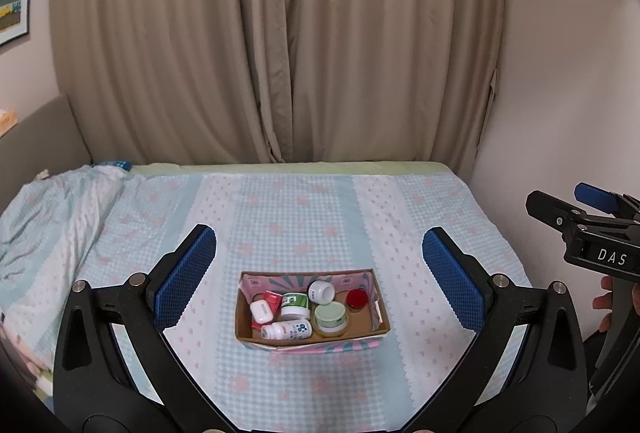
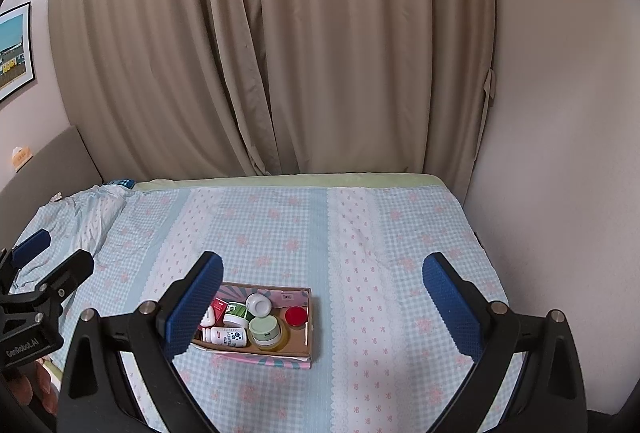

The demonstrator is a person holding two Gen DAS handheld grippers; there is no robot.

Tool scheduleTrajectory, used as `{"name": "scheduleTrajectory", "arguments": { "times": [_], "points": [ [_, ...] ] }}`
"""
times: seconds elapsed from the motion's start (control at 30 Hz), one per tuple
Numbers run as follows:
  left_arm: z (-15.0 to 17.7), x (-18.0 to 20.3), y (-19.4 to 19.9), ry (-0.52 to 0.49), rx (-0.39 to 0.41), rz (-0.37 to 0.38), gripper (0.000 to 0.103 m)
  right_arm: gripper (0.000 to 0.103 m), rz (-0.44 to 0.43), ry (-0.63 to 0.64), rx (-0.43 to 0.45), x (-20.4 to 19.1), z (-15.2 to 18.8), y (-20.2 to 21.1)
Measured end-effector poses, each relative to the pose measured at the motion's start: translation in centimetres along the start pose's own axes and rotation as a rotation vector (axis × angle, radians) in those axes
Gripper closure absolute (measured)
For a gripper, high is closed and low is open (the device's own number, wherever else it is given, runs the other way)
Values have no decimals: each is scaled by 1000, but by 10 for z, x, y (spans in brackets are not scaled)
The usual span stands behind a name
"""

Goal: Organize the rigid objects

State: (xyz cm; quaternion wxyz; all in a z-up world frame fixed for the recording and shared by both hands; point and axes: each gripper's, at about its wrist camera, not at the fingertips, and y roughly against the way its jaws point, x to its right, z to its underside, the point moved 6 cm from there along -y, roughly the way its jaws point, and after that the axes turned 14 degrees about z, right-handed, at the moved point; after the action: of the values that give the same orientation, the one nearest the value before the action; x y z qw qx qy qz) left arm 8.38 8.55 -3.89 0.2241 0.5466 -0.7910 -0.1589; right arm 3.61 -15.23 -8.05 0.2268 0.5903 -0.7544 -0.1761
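Sitting on bedspread: box of jars, curtain behind.

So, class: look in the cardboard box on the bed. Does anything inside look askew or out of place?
Yes. The white bottle at the near edge of the box lies on its side, and the white jar at the back is tipped over, while the green-lidded jar stands upright. Nothing looks spilled.

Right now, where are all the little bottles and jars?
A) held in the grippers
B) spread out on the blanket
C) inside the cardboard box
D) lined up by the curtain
C: the white bottle, the green-lidded jar and the red-lidded jar all sit inside the cardboard box, and both grippers are open and hold nothing.
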Motion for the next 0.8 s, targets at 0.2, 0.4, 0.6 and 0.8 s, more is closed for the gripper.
{"name": "scheduleTrajectory", "arguments": {
  "times": [0.2,0.4,0.6,0.8],
  "points": [
    [-1,0,0,-10,4,-11,0,4,-1,0,0,0,0,0],
    [-3,-1,2,-23,22,-49,0,4,0,-1,1,0,-2,-2],
    [-4,1,6,-28,56,-40,0,4,0,-1,1,0,-3,-3],
    [-2,-3,2,3,48,-11,0,4,4,-4,-10,-2,-1,-7]
  ]
}}
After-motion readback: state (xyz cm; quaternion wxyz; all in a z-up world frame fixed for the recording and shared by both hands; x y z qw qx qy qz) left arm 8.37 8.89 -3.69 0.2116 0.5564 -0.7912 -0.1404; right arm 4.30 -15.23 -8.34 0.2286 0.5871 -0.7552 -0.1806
